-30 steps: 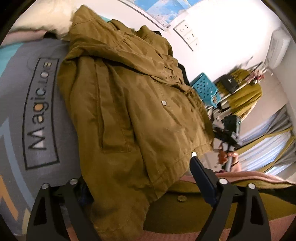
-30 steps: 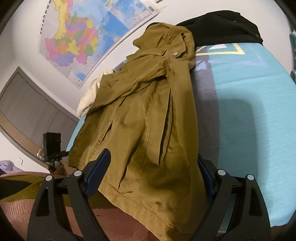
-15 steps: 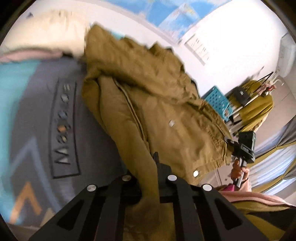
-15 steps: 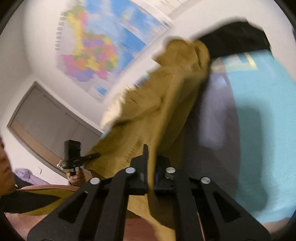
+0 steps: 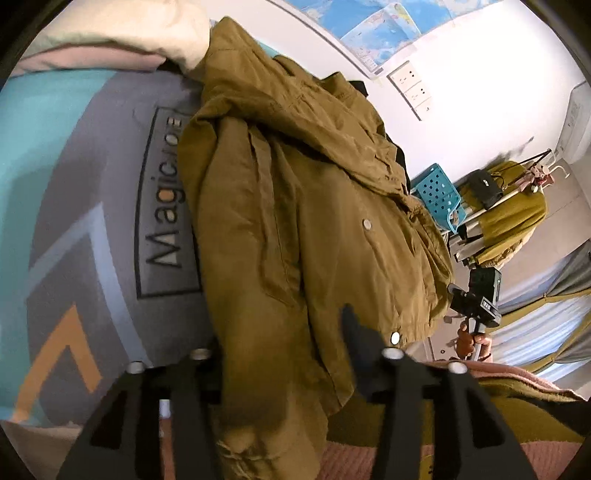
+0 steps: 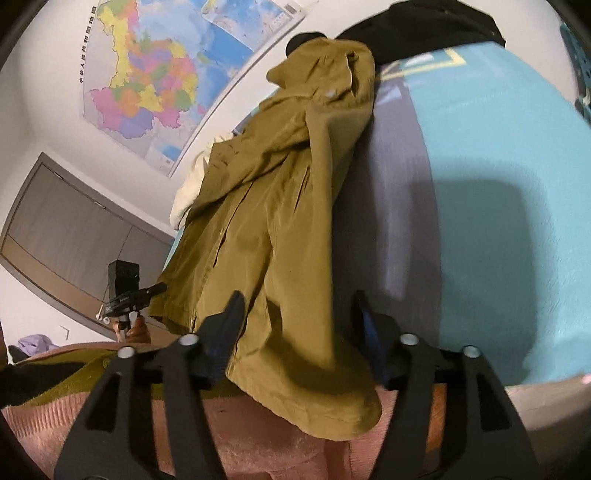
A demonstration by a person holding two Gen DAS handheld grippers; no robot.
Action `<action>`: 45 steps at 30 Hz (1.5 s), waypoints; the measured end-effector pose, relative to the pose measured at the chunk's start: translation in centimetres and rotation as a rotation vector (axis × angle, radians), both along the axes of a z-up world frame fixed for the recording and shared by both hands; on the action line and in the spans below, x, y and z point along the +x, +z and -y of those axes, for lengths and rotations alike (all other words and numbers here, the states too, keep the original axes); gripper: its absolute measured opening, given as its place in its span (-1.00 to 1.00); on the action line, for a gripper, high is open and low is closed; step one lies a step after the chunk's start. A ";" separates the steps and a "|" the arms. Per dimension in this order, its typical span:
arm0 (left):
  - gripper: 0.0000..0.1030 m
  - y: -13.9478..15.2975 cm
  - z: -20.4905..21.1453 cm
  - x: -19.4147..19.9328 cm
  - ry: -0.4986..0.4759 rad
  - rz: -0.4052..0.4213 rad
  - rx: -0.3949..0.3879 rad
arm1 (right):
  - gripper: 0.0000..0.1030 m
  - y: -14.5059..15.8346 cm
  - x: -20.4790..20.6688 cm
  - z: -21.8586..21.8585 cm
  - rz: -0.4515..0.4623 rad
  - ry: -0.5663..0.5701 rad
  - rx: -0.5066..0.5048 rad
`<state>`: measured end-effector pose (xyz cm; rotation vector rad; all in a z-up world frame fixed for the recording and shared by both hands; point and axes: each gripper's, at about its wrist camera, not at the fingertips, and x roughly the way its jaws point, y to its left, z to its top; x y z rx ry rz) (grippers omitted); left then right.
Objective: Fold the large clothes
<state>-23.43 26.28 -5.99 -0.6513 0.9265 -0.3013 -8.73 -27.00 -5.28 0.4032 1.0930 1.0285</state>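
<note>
Both fingers of the left gripper (image 5: pixel 284 343) stand apart and are spreading wider, with the hem of the olive jacket (image 5: pixel 295 206) lying between them; the pads do not press on the cloth. Seen from the left wrist, the jacket lies bunched along a bed cover (image 5: pixel 92 221) that is grey and turquoise with an orange stripe and a boxed word, "Magic", printed beside the jacket's edge. Its near end hangs over the bed's edge between the fingers. Two metal snaps show on the front. A cream pillow (image 5: pixel 147 29) sits at the far end, touching the jacket's top. Beyond the bed stand a blue perforated basket (image 5: pixel 437 192) and a rack with another olive garment (image 5: pixel 509 218). The person's other hand (image 5: pixel 472 341) holds the second device at the right, above a pink sleeve.

From the right wrist, the right gripper (image 6: pixel 299 321) also has its fingers apart and opening, the jacket's (image 6: pixel 266 229) lower corner draped loosely between them, free of both pads. The jacket runs away from the camera up the bed, its collar end beside a black garment (image 6: pixel 417 26) at the far side. Turquoise cover (image 6: pixel 498 203) lies bare to the right, with a dark shadow on it. A coloured map (image 6: pixel 155 74) hangs on the wall, and grey wardrobe doors (image 6: pixel 66 229) fill the left corner. The left hand (image 6: pixel 133 326) with its device shows at the lower left.
</note>
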 end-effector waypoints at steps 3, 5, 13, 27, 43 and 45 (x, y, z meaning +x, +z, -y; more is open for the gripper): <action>0.06 -0.3 0.9 0.1 -0.035 0.011 0.007 | 0.26 -0.4 -0.6 -0.8 -0.005 0.031 0.049; -0.12 -0.3 1.5 0.3 -0.043 0.006 0.016 | -0.02 -0.6 -1.2 -1.5 -0.015 0.060 0.072; -0.89 3.1 1.0 -0.2 0.004 0.069 0.033 | -0.89 3.3 -2.7 -0.7 0.053 0.031 0.235; -0.88 6.4 -1.3 -1.8 0.021 0.150 0.042 | -0.90 9.0 -3.2 2.0 0.179 -0.042 0.400; -0.76 13.1 -3.2 4.7 -0.029 0.175 0.195 | -0.90 13.1 5.2 -0.7 0.146 -0.137 0.470; -0.76 13.6 -3.4 5.6 -0.031 0.173 0.202 | -0.90 13.7 6.4 -1.1 0.151 -0.149 0.457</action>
